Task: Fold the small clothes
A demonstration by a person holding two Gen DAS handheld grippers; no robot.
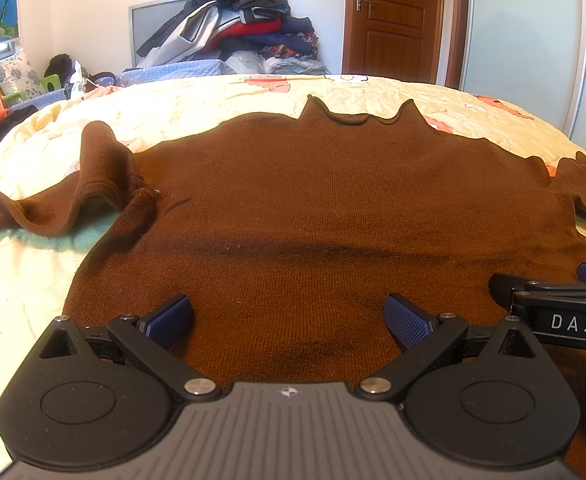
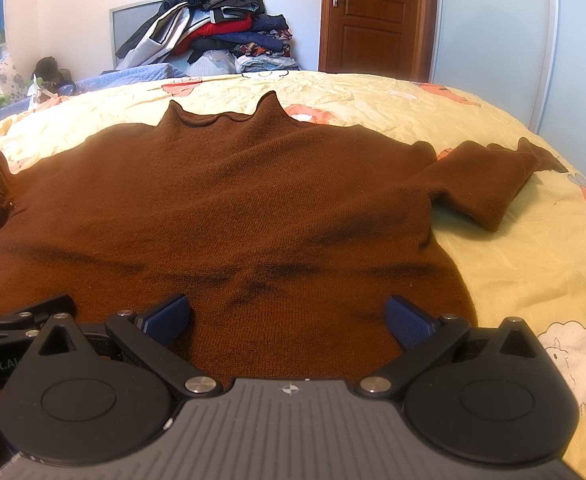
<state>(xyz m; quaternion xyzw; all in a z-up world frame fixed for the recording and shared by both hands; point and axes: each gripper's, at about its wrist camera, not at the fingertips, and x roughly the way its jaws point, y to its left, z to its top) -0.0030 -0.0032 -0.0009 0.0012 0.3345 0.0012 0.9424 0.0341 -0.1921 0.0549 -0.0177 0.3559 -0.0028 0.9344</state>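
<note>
**Both grippers at the hem, nothing gripped yet**

The brown knitted high-neck sweater (image 1: 313, 200) lies spread flat on the bed, collar away from me and hem nearest my cameras. Its left sleeve (image 1: 93, 184) is rumpled and bent out to the side; its right sleeve (image 2: 489, 184) lies angled outward, cuff doubled over. A few shallow creases run across the lower body.

My left hand-held gripper (image 1: 289, 320) sits over the hem with its blue pads spread wide and only knit between them. My right hand-held gripper (image 2: 289, 320) is likewise wide apart, holding nothing, just beside the left one.

I judge the fold has not begun. To do it well, I would settle each sleeve flat across the body first, pinching the cuff or shoulder seam through both layers, not the top layer alone. Soft knit stretches, so I would lift low and lay it down without dragging.

Beneath is the pale yellow cartoon-printed bedsheet (image 2: 513, 264); beyond it, a heap of dark clothes (image 1: 245, 20) and a brown wooden door (image 1: 393, 16).
</note>
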